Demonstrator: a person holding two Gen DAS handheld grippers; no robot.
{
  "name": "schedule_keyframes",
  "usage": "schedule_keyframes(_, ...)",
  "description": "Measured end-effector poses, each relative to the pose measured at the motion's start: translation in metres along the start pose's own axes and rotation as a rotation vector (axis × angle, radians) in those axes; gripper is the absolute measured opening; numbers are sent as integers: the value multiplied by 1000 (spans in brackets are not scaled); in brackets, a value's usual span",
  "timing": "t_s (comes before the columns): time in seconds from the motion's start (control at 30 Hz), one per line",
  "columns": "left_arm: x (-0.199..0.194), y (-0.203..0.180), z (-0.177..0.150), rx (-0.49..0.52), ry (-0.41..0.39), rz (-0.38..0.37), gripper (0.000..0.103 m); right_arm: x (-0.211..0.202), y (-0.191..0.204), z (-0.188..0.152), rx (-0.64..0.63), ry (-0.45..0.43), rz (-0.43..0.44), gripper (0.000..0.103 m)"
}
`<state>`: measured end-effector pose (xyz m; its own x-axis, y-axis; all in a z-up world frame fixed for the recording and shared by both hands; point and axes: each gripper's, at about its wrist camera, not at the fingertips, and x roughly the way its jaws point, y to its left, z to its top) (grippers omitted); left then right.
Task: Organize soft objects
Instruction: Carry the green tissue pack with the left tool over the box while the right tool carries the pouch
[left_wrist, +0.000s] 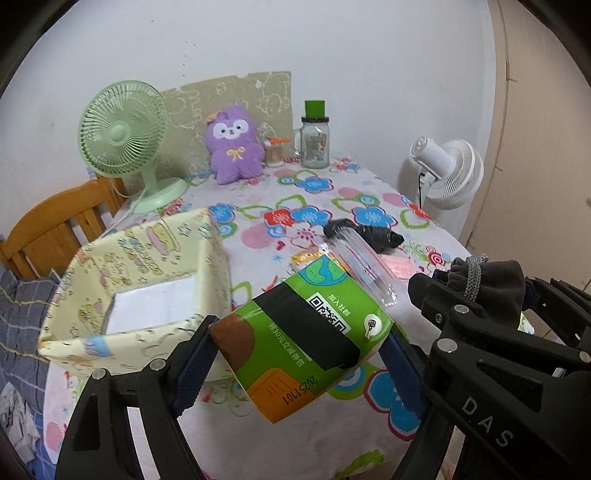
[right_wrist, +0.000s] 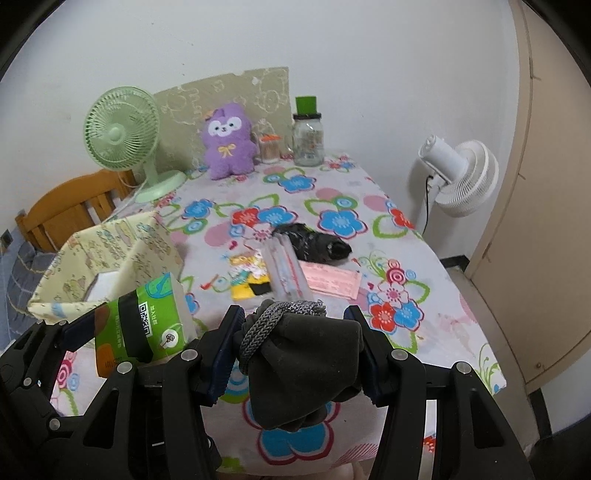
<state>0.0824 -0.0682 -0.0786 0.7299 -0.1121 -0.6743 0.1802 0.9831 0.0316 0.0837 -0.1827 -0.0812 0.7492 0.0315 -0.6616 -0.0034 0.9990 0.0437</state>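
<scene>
- Closest to the lens: the left gripper (left_wrist: 301, 354) has its fingers spread pretty wide around a green tissue pack (left_wrist: 306, 343), pads pressed on both ends, and the pack's lifted clear of the tabletop (left_wrist: 258, 192), tilted a bit.
- Just right of it, the right gripper (right_wrist: 293, 354) has its fingers clamped about halfway on a dark grey drawstring pouch (right_wrist: 306, 369), grey cord (right_wrist: 266, 325) bunched at the top. The pouch hangs off the tabletop too.
- Far left there's a wooden chair (left_wrist: 55, 229) tucked up against the table, with some blue checked fabric (left_wrist: 18, 321) below it.
- Next over, a pale yellow fabric bin (left_wrist: 140, 266) sits on the left side of the tabletop, open at the top, something white and flat lying inside. The tissue pack is just beside its near right corner.
- Behind the bin, a mint green desk fan (left_wrist: 123, 136).
- Back middle: a purple plush (left_wrist: 232, 144) leaning on a patterned board, then a little toothpick jar (left_wrist: 274, 153), then a glass mug jar with a green lid (left_wrist: 314, 136).
- Mid-table, past both grippers: a yellow packet (right_wrist: 247, 277), a clear plastic sleeve (right_wrist: 286, 266), a pink card (right_wrist: 332, 282) and a black crumpled bag (right_wrist: 314, 242), all close together.
- Far right, off the table, a white standing fan (right_wrist: 458, 177).
</scene>
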Motion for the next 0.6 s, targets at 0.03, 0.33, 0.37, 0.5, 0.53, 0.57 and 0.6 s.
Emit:
schedule_keyframes(0.03,-4,2,1,-3,-6,3,86,-3,2,2,-3,-6,1,59)
schedule_keyframes(0.33,-21,22,10,-33,-26,14,86,-20,23,14,-22,-23,11,59)
schedule_keyframes(0.37,-22,25,11,-38,-27,15,86,-21,26,16,-23,-24,13,59)
schedule_keyframes(0.5,-28,36,16,-55,-44,22,86,-25,36,24,-31,-34,26,59)
schedule_keyframes(0.53,-29,40,18,-59,-45,29,86,-26,39,27,-34,-39,28,59)
schedule_keyframes(0.57,-30,42,19,-63,-45,34,86,-27,42,28,-38,-41,29,59)
schedule_keyframes(0.6,-30,45,21,-73,-44,41,86,-28,45,31,-43,-43,30,59)
